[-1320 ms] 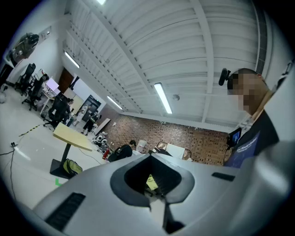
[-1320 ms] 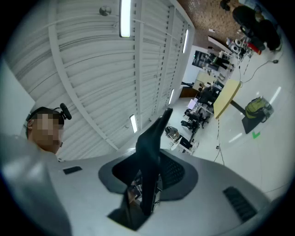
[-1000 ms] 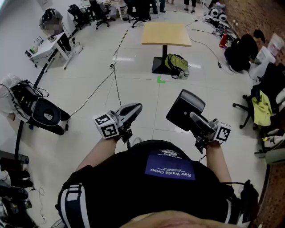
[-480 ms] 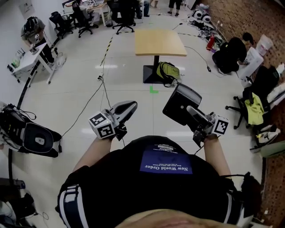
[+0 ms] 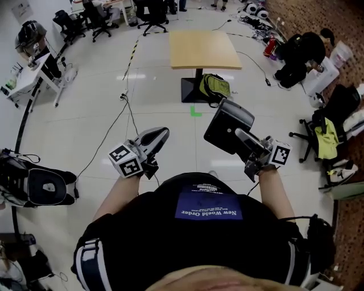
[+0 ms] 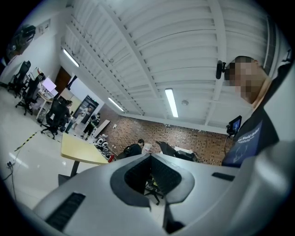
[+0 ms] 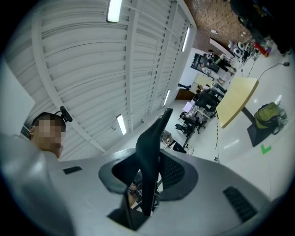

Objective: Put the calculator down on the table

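**Head view**
- Left gripper (image 5: pixel 161 133): I log it held out over the floor (image 5: pixel 170 122), just ahead of the person's torso. Its fingers are drawn together to a point with nothing in them.
- Right gripper (image 5: pixel 241 136): held out at the same height, its fingers clamped on the calculator (image 5: pixel 226 125).
- Calculator: a dark slab, tilted, in the air above the floor. It is well apart from the desk (image 5: pixel 205 41).
- Desk: yellow top on a single dark pedestal, ahead of both grippers.
- Backpack (image 5: pixel 215 86): green, on the floor against the desk's base.
- Green mark (image 5: pixel 195 111): on the floor, between the desk's base and the grippers.
- Chairs (image 5: pixel 152 10): dark office chairs, far side of the room.

**Left gripper view**
- Fingers (image 6: pixel 137 174): I read them as pressed together at the tips, gripping nothing.
- The camera tips upward. It takes in a ribbed white ceiling (image 6: pixel 152 50), a brick wall (image 6: pixel 184 138) and the desk's yellow edge at the left.

**Right gripper view**
- Fingers (image 7: pixel 174 171): set narrow, holding the calculator. It stands edge-on between them and rises above their tips.
- Desk, backpack and green mark sit at the right of the view, well apart from the calculator.
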Available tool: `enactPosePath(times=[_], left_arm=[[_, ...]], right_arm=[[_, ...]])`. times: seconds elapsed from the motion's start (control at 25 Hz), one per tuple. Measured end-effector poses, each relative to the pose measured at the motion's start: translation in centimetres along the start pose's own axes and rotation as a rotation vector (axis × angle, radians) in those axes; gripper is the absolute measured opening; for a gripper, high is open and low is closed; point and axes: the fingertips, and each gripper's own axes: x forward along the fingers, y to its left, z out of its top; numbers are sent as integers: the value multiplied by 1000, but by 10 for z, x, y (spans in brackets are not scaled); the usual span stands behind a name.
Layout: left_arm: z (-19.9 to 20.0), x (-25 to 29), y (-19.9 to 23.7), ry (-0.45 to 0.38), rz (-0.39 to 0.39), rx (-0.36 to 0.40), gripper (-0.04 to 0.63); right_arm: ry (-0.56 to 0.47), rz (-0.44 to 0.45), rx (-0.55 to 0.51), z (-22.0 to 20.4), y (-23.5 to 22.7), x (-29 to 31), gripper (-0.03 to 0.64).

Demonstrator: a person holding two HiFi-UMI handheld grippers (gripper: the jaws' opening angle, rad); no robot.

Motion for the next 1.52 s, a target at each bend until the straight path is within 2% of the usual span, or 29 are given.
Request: enactPosePath(times=[0.16,0.28,0.56,0.68,0.88,1.0,1.2,1.52], left_arm=[[4,42,21,-3,43,10,6],[13,81,43,-26,98,35,6],[32,185,71,-81,192,63,6],[33,219,80,-87,202,54,6],[37,248,112,-46,212,38,6],[43,265,140,-42,195,21,6],[59,287,205,-34,118,-4,6],[136,302,340,-18,-16,40,6]], right_arm=[[23,34,22,38,-42,-1,103],[48,79,27,80,-78,0,103],[138,124,27,177,-149,-16,103],[150,142,38,204,-175,-20,103],[143,162,68,228,-206,-5,103],[138,139,82,241,-231,7,103],[126,77,61,263,-265,46,103],[25,4,13,315,-318,155,103]])
